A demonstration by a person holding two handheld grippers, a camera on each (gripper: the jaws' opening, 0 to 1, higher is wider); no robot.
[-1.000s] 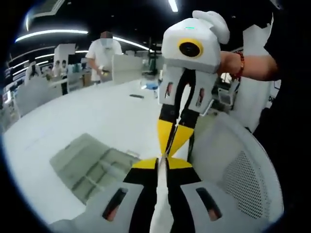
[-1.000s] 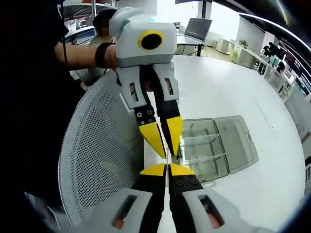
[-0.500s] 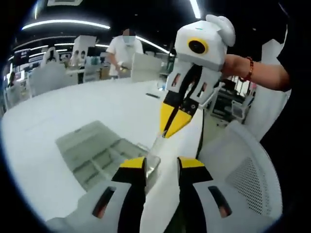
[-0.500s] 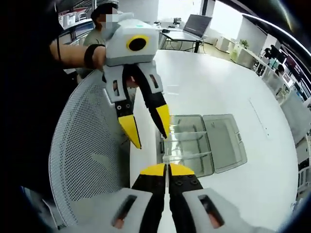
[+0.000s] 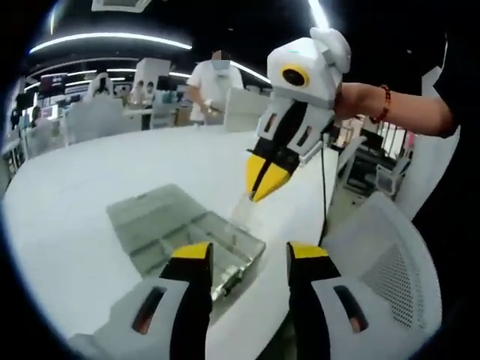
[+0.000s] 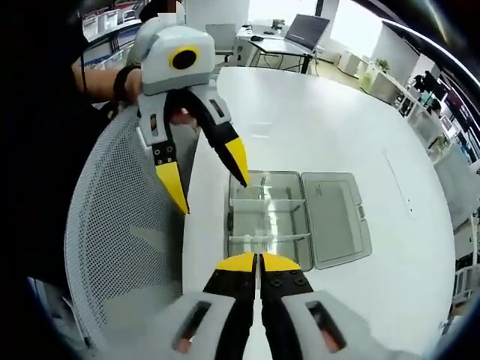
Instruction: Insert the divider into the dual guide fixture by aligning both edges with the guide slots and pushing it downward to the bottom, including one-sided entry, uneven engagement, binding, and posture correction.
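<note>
- The right gripper [image 6: 257,264] has its yellow-tipped jaws pressed together on the top edge of a thin clear divider [image 6: 259,244], which hangs from the tips just above the near end of the fixture.
- In the left gripper view, the same right gripper [image 5: 264,180] comes in from the far right, tips closed on the divider [image 5: 244,210], a pale, see-through sheet slanting down toward the fixture.
- The left gripper [image 5: 248,255] has its jaws spread wide and holds nothing; in the right gripper view it [image 6: 206,174] hangs open at the left, over the table edge.
- The dual guide fixture [image 6: 270,217] is a clear plastic tray with cross walls inside, its lid [image 6: 335,219] lying open flat on the right.
- It sits on a white table [image 6: 330,135] near the edge, beside a white mesh chair [image 6: 120,247].
</note>
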